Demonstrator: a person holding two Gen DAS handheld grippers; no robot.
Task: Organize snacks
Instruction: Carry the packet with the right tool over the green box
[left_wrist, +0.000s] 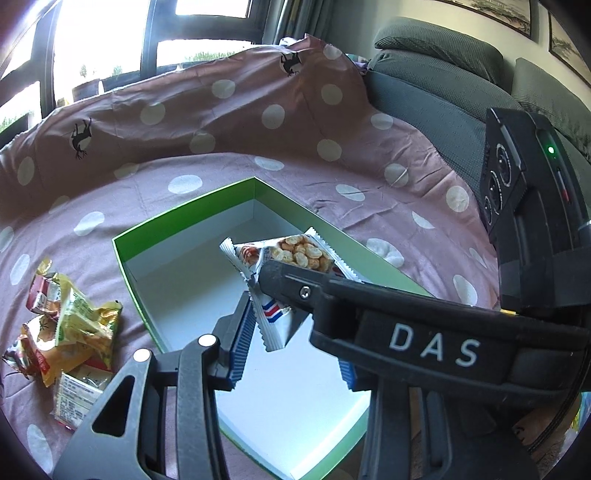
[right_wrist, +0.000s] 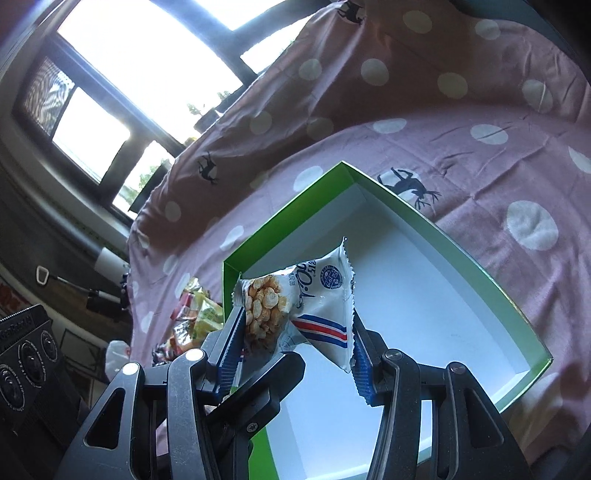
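While the right hand-held gripper (right_wrist: 295, 332) pinches the snack packet (right_wrist: 295, 295) only by its thin sides, above the green box (right_wrist: 424, 302), the slick bag could, I judge, twist or slip free and land askew. Close under it the left hand-held gripper (left_wrist: 295, 343) stands open, one finger crossing the other tool, so a knock is possible. Left of the box a pile of snacks (left_wrist: 70, 325) lies on the spotted cloth (left_wrist: 221, 173). Farther off are grey cushions (left_wrist: 424, 92) and a window (left_wrist: 103, 33).
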